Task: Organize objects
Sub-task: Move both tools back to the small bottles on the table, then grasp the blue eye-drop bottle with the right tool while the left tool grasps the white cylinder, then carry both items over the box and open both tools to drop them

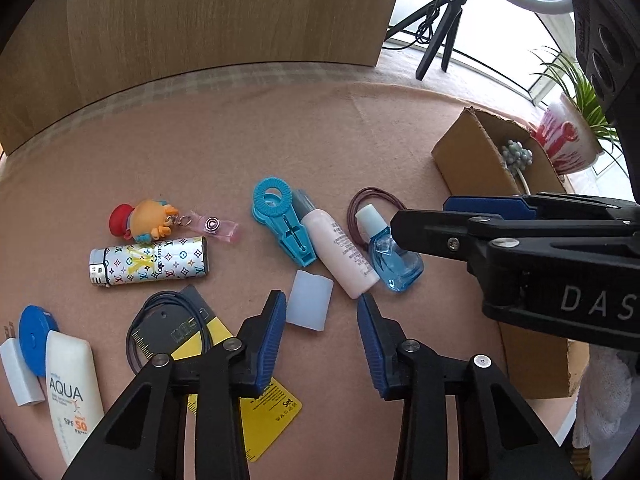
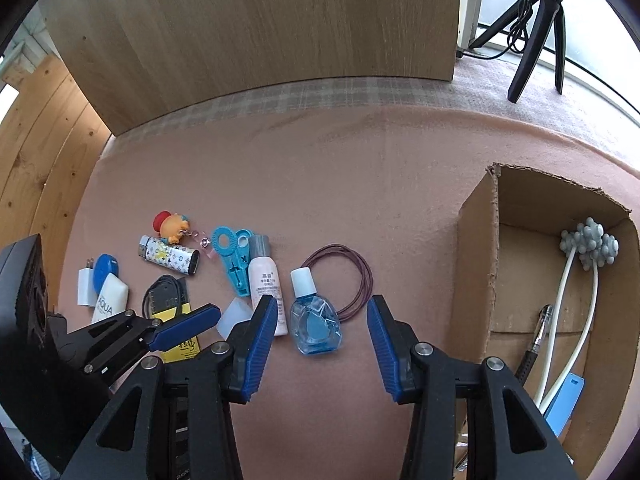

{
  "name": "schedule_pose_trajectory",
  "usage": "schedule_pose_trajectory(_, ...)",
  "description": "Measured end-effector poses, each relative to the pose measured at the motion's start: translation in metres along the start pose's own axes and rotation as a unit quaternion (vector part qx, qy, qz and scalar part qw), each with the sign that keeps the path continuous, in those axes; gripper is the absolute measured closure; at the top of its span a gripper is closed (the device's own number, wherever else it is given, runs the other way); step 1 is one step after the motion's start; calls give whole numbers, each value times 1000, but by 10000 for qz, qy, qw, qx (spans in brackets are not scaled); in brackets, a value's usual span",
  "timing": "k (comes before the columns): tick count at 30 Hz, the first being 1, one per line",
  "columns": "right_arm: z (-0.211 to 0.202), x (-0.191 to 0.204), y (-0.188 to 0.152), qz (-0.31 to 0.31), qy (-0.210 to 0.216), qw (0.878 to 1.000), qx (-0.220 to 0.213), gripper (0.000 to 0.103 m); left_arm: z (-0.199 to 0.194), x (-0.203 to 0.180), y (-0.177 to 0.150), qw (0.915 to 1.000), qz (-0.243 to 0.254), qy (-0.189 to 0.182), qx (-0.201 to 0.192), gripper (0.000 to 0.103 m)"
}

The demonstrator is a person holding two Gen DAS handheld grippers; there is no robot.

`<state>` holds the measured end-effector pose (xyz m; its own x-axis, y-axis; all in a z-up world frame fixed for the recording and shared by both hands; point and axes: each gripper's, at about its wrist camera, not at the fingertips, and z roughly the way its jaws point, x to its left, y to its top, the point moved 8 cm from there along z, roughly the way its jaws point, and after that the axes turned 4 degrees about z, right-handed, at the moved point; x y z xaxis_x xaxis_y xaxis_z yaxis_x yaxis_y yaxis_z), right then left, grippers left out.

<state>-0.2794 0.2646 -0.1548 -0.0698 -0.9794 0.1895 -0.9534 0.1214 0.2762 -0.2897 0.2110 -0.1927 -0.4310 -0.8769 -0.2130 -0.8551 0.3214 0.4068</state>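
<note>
A pink felt mat [image 2: 320,168] covers the table, with a wood board [image 2: 260,32] standing at the back and a black tripod [image 2: 536,28] by the window.

The right gripper [image 2: 318,318] has its blue jaws wide apart and holds nothing. In the right wrist view, the blue bottle [image 2: 314,322] lies flat right between the two jaws, with its white cap pointing to 12 o'clock. It touches neither jaw. The pink bottle [image 2: 266,284] lies just beside it at 9 o'clock, partly behind the left jaw. A ring of brown bands [image 2: 362,280] lies at 1 o'clock from the blue bottle, going under its top.

The box [image 2: 476,248] sits at 3 o'clock. Inside are a grey bobble stick [image 2: 590,246], a pen [image 2: 538,336] and a blue tag [image 2: 566,400].

The left gripper [image 1: 322,310] also has its jaws apart and empty. In the left wrist view, a clear white block [image 1: 310,302] lies between its tips, closer to the left jaw. The pink bottle is at 12 o'clock from there.

Farther to 9 and 10 o'clock lie a teal clip [image 2: 234,260], a patterned lighter [image 2: 170,260], a toy keychain [image 2: 172,228], a yellow card [image 1: 260,412], a sunscreen tube [image 1: 72,392], a blue disc [image 1: 34,336] and a white plug [image 1: 18,372].
</note>
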Motion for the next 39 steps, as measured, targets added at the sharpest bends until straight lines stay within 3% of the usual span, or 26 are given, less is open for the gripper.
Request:
schedule_pose_trajectory(9, 15, 3, 2, -8, -38, 9998, 219, 61, 6, 9, 3, 9998, -182, -48, -59, 82)
schedule_pose_trajectory(16, 30, 3, -3, 13, -82, 9991, 421, 61, 2, 11, -2, 9999, -150, -14, -52, 86)
schedule_pose_trajectory(18, 35, 0, -8, 139, 14, 9983, 562, 66, 0, 11, -4, 9999, -156, -39, -47, 86)
schedule_pose_trajectory(21, 32, 0, -13, 185, 54, 9987, 468, 73, -5, 12, -11, 9998, -161, -83, -49, 86)
schedule_pose_trajectory(28, 23, 2, -35, 226, 156, 9990, 359, 73, -15, 12, -24, 9990, -339, -264, -98, 88)
schedule_pose_trajectory(39, -8, -6, -53, 630, 724, 9954, 5, 73, -33, -1, -37, 9971, -551, -473, -207, 89)
